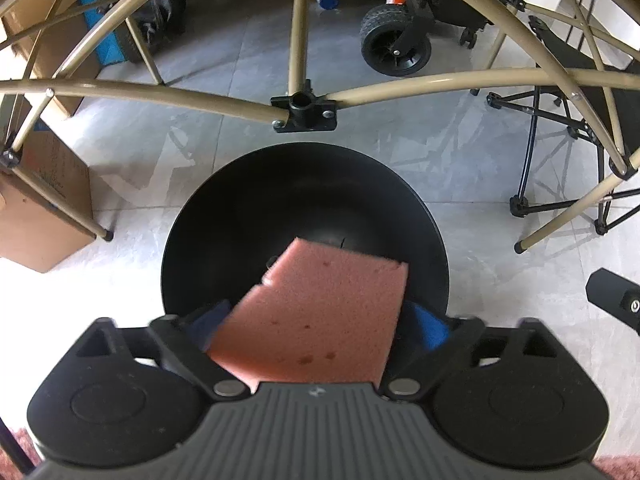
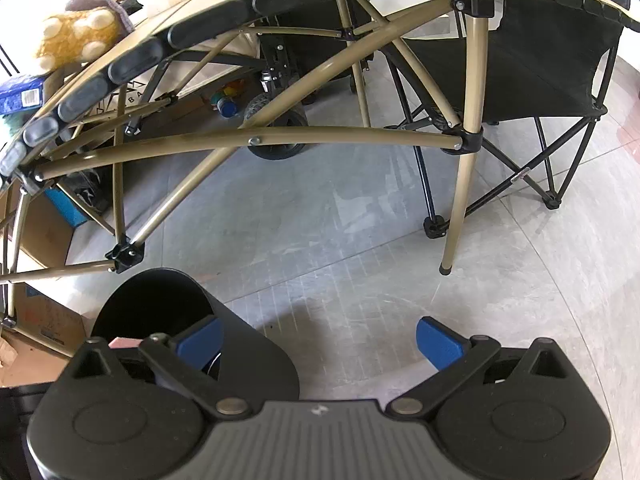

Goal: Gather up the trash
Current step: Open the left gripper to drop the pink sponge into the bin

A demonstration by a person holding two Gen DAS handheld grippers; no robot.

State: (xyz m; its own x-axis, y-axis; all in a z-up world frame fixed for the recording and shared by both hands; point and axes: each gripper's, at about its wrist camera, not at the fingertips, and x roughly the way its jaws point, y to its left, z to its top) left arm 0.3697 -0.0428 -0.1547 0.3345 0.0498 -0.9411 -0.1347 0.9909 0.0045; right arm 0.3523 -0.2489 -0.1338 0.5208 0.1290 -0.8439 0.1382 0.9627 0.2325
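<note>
While tilting down over the black bin (image 1: 240, 208), keeping the left hand-held gripper (image 1: 318, 320) spread wide, pink sponge (image 1: 328, 300) lying loose between its blue pads above the bin's mouth; rightward, holding the right hand-held gripper (image 2: 320, 340) spread over the floor (image 2: 360, 260).

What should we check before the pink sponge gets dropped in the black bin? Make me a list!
1. Pink sponge sits between the left gripper fingers: ok.
2. Sponge is over the open mouth of the black bin: ok, its far end hangs above the opening.
3. Left jaws are spread wide enough to let go: ok, though whether the pads press on the sponge: cannot tell.
4. Bin has room inside: ok, it looks dark and mostly empty.
5. Right gripper is open, empty and clear of the bin mouth: ok.
6. Table frame bar is not blocking the drop: ok, it runs beyond the bin.
</note>
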